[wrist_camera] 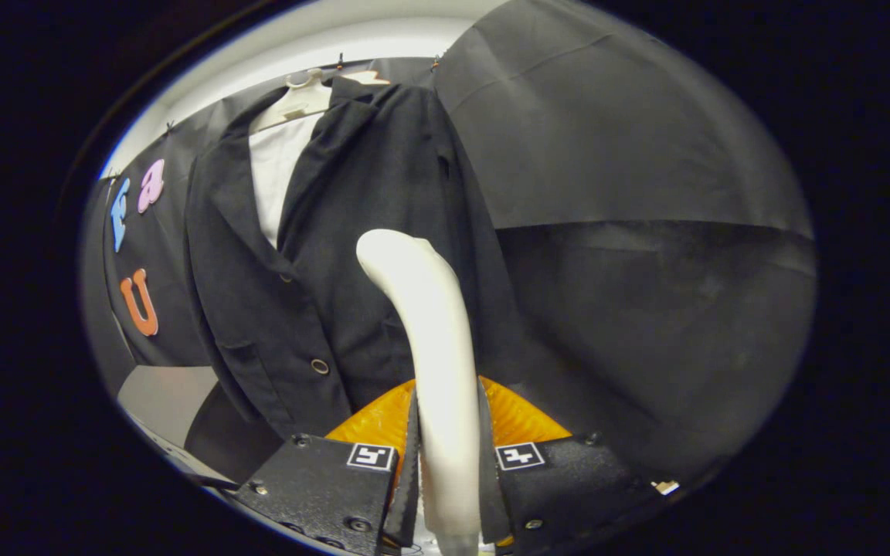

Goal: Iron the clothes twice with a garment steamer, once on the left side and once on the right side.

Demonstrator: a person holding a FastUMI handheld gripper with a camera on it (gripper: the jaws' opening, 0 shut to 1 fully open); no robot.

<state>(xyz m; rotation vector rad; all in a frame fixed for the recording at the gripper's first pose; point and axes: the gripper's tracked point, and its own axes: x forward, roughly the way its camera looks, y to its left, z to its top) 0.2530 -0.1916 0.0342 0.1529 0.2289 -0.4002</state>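
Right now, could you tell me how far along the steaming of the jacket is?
Done: the claw is shut on the steamer, fingers pressing both sides of its handle. In hand: its head sits over the jacket front, beside the buttons. Left: whether either side's pass is finished cannot be told from this one picture.

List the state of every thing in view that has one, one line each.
gripper: shut on the garment steamer.
garment steamer: upright between the fingers, head against the jacket front.
jacket: hanging, buttoned.
white shirt: hanging inside the jacket.
hanger: carrying both garments.
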